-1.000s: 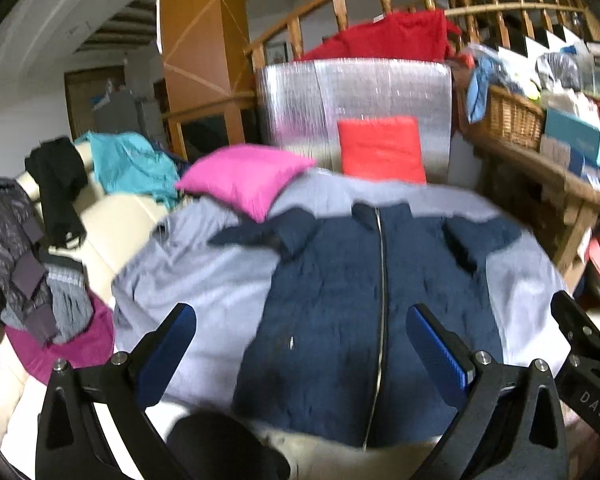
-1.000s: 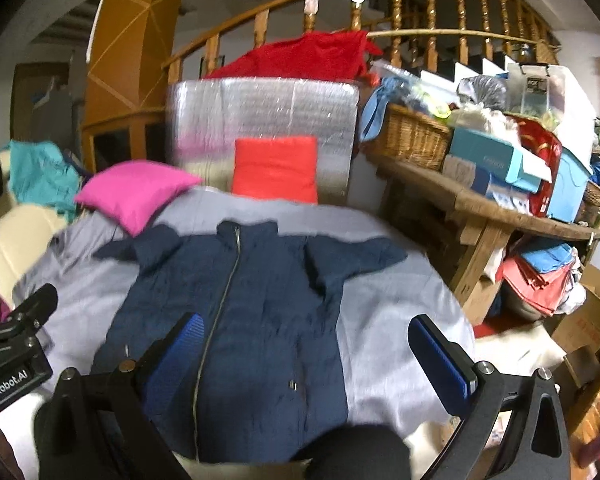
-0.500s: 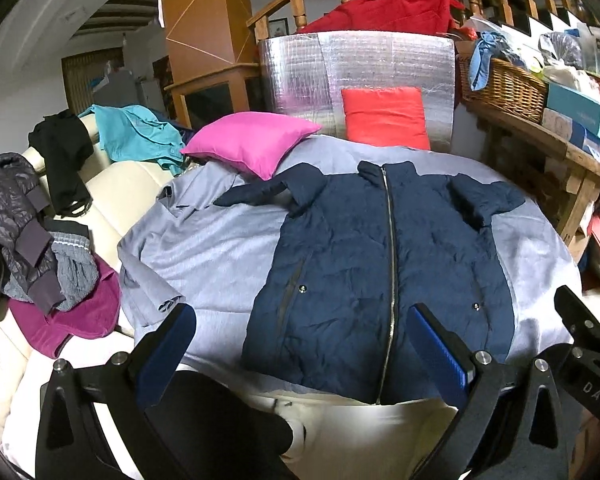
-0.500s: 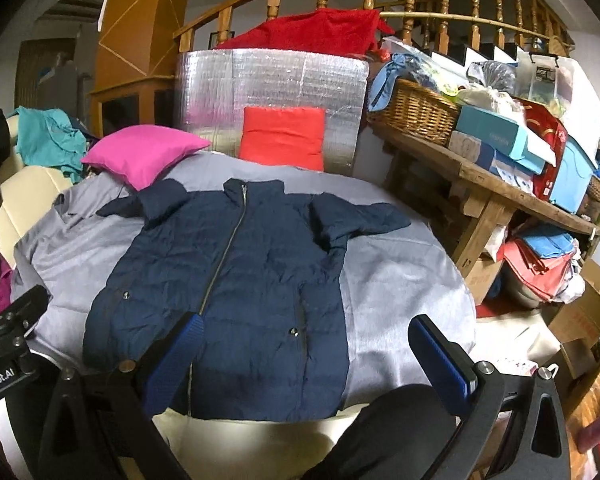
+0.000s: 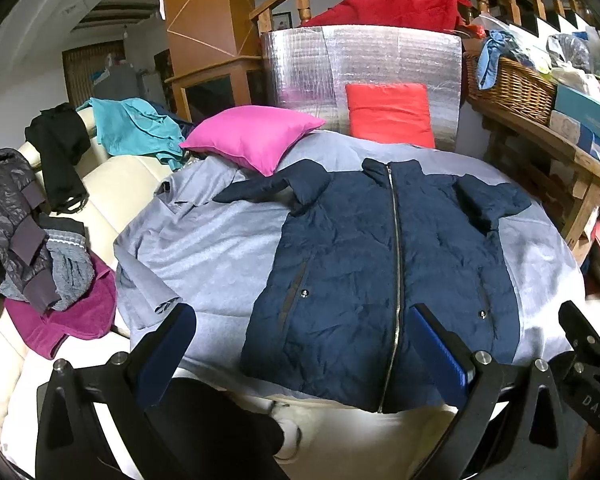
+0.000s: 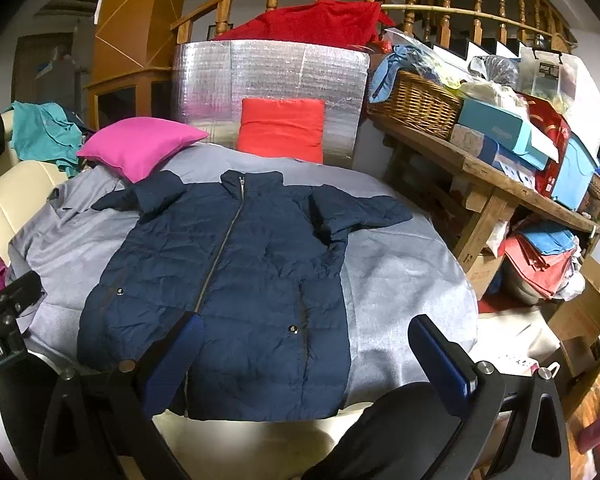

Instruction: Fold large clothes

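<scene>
now the navy jacket point(image 5: 384, 264) lies flat, zipped, on the grey sheet point(image 5: 204, 248). both the left hand-held gripper point(image 5: 300, 344) and right hand-held gripper point(image 6: 304, 350) hover spread, empty. probably best: pinch each sleeve cuff, fold inward across the zip, keeping edges aligned.

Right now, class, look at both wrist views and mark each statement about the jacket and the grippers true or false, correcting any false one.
1. The navy jacket lies flat, front up, zipped closed. True.
2. The left gripper is shut on the jacket's hem. False: it is open and holds nothing.
3. A pink pillow sits beyond the jacket's collar end, beside a red cushion. True.
4. The jacket rests directly on bare wood. False: it lies on a grey cloth.
5. The right gripper is open. True.
6. The wicker basket sits on the floor. False: it stands on the wooden table.
</scene>
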The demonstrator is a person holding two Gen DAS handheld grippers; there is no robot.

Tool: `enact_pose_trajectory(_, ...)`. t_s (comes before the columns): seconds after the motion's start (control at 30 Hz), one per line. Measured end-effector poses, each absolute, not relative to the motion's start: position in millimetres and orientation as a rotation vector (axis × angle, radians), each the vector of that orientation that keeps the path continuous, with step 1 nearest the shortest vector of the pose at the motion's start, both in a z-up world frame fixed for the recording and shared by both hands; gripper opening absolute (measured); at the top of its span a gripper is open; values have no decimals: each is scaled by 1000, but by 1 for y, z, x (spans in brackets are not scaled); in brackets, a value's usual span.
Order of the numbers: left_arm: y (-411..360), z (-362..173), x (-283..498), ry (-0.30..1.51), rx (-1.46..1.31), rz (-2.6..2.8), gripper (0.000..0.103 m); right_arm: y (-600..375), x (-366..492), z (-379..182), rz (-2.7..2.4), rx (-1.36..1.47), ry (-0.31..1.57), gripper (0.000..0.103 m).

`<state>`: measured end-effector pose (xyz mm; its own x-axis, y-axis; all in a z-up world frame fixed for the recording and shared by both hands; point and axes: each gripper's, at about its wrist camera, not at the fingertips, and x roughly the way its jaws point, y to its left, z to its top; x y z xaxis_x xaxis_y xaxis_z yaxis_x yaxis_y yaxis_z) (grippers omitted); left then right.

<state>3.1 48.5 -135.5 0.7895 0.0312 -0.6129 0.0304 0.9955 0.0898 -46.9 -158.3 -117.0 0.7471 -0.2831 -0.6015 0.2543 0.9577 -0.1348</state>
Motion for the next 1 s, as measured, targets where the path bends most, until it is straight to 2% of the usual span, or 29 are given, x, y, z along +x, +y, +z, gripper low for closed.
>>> enact_pose_trajectory(0.33, 41, -138, 74, 765, 35, -31, 103, -171, 0, -123, -314, -31, 673, 103)
enact_pose_trajectory(0.57, 25, -146, 141, 673, 80, 33, 103, -197, 53, -143, -337, 15, 686, 103)
enact_pose_trajectory(0.63, 16, -160, 172, 700, 72, 12, 103, -214, 69, -150, -345, 51, 691, 103)
enact_pose_trajectory(0.8, -7, -222, 261, 938, 48, -43, 103, -287, 126, -169, -373, 216, 687, 103)
enact_pose_trajectory(1.0, -21, -250, 317, 912, 45, 29, 103, -388, 205, -201, -340, 467, 684, 103)
